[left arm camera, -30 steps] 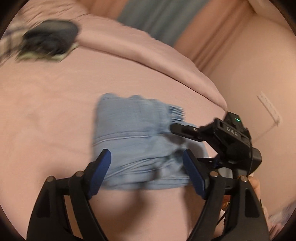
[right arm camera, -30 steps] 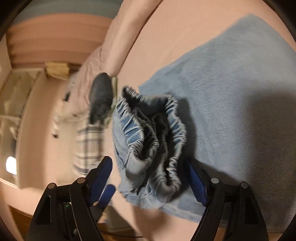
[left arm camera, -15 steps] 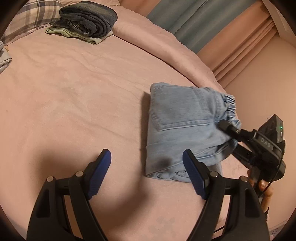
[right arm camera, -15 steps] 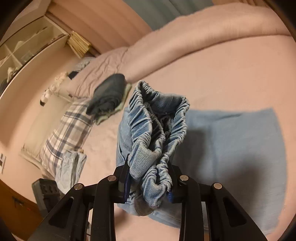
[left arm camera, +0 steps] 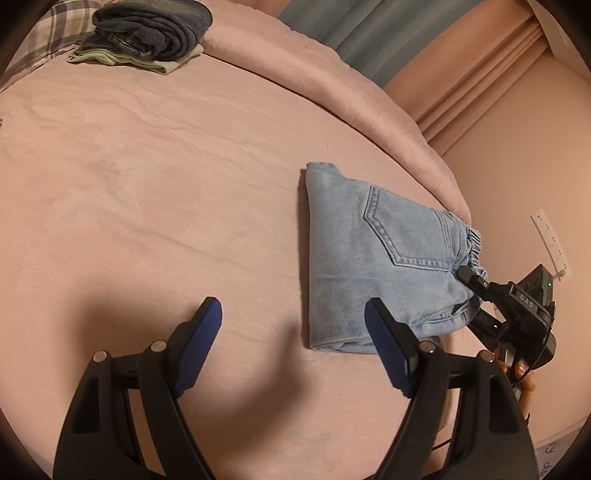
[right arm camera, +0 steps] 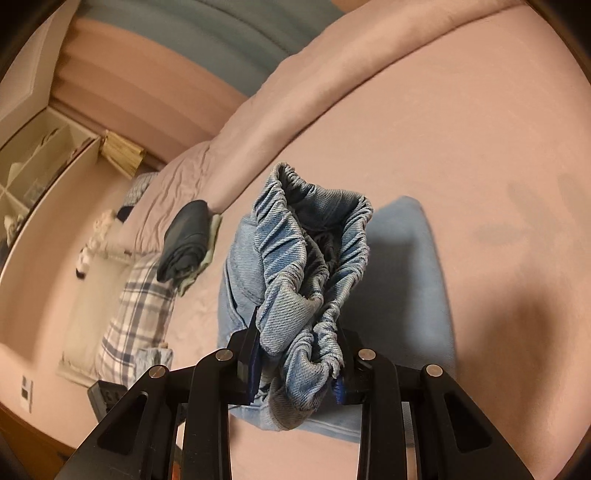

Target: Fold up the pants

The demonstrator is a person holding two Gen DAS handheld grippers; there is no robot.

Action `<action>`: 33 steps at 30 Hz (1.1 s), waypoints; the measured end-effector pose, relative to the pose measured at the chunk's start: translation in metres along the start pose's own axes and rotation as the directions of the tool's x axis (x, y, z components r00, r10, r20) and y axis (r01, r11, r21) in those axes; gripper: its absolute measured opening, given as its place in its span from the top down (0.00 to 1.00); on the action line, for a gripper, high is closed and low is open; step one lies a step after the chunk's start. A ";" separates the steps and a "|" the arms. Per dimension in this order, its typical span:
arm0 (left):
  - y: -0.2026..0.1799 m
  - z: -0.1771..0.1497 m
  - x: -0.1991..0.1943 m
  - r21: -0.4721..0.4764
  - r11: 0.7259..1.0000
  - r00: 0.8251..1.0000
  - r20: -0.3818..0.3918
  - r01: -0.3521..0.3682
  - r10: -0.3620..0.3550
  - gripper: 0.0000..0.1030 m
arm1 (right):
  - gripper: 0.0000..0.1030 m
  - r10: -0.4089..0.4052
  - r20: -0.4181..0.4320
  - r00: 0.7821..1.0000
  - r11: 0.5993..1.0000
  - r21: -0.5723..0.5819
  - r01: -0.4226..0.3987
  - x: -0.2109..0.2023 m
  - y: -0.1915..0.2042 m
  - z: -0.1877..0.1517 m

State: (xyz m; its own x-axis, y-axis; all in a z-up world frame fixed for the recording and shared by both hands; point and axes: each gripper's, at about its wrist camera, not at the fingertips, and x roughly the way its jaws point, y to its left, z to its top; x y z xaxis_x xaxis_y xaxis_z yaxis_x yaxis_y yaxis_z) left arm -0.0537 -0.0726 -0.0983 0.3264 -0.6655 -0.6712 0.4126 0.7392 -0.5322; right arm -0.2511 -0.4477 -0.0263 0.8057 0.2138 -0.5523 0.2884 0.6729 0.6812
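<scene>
Light blue denim pants [left arm camera: 373, 258] lie folded into a compact bundle on the pink bed, back pocket up, elastic waistband at the right. My right gripper [right arm camera: 297, 363] is shut on the gathered waistband [right arm camera: 310, 266], which bulges up between the jaws. In the left wrist view the right gripper [left arm camera: 476, 286] shows at the bundle's right end. My left gripper [left arm camera: 293, 328] is open and empty, hovering above the bed just left of the pants' near edge.
A stack of dark folded clothes [left arm camera: 147, 33] on a pale green piece sits at the far left of the bed; it also shows in the right wrist view [right arm camera: 186, 240]. A plaid pillow [right arm camera: 136, 317] lies beyond it. The rolled pink duvet [left arm camera: 332, 81] runs along the far edge.
My right gripper closed on the waistband and keeps hold. My left gripper drew back from over the pants to the left, still open. The pants now lie folded flat.
</scene>
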 end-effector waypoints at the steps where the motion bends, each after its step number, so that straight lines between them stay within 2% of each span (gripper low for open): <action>1: -0.002 0.000 0.002 0.006 1.000 1.000 -0.006 -0.003 0.003 0.23 | 0.70 0.001 0.002 1.000 1.000 0.005 -0.001 -0.001 -0.003 -0.002; 6: -0.005 0.003 0.008 0.018 1.000 1.000 -0.018 -0.008 0.008 0.23 | 0.70 -0.003 0.016 1.000 1.000 0.031 0.002 -0.003 -0.009 -0.002; 8: -0.006 0.004 0.012 0.018 1.000 1.000 -0.027 -0.012 0.012 0.23 | 0.70 -0.011 -0.012 1.000 0.999 0.048 0.011 0.002 -0.015 -0.003; 12: -0.011 0.005 0.018 0.018 1.000 0.999 -0.040 -0.003 0.004 0.23 | 0.69 -0.076 -0.058 0.995 0.992 0.092 0.082 0.017 -0.033 -0.010; 14: -0.015 0.007 0.021 0.034 0.999 0.999 -0.043 -0.005 0.007 0.23 | 0.67 -0.058 -0.066 0.996 0.992 0.110 0.065 0.017 -0.036 -0.010; 15: -0.018 0.008 0.022 0.043 0.999 0.999 -0.043 -0.006 0.008 0.23 | 0.63 -0.060 -0.072 0.996 0.992 0.108 0.068 0.016 -0.035 -0.009; 17: -0.022 0.010 0.024 0.059 0.998 0.999 -0.041 -0.003 0.006 0.23 | 0.57 -0.096 -0.081 0.992 0.991 0.086 0.103 0.011 -0.030 -0.006; 19: -0.029 0.013 0.026 0.088 0.996 0.999 -0.031 -0.009 0.012 0.23 | 0.48 -0.166 -0.050 0.985 0.985 0.046 0.168 -0.003 -0.022 0.000; 22: -0.042 0.017 0.033 0.137 0.990 0.999 -0.026 -0.016 0.020 0.23 | 0.47 -0.257 0.062 0.964 0.965 -0.038 0.259 -0.027 0.000 0.009; 24: -0.057 0.019 0.041 0.183 0.983 0.999 -0.025 -0.019 0.024 0.23 | 0.47 -0.262 0.109 0.959 0.955 -0.113 0.274 -0.031 0.020 0.014; 26: -0.073 0.019 0.050 0.228 0.974 0.999 -0.024 -0.016 0.022 0.23 | 0.47 -0.232 0.110 0.966 0.943 -0.217 0.251 -0.022 0.042 0.019; 28: -0.088 0.019 0.061 0.273 0.962 0.999 -0.032 -0.007 0.017 0.24 | 0.60 -0.225 0.113 0.968 0.916 -0.313 0.250 -0.004 0.066 0.023; 31: -0.108 0.014 0.081 0.339 0.941 0.998 -0.057 0.005 0.015 0.24 | 0.67 -0.242 0.107 0.964 0.870 -0.416 0.264 0.025 0.085 0.029; 33: -0.115 0.008 0.099 0.378 0.926 0.995 -0.088 -0.003 0.039 0.25 | 0.72 -0.257 0.068 0.964 0.862 -0.435 0.260 0.045 0.083 0.032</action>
State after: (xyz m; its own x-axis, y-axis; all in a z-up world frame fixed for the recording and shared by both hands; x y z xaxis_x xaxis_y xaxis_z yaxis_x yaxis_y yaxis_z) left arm -0.0626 -0.2246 -0.0995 0.2666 -0.6245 -0.7342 0.7027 0.6473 -0.2954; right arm -0.1742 -0.4050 0.0202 0.7381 -0.0148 -0.6746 0.2334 0.9436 0.2347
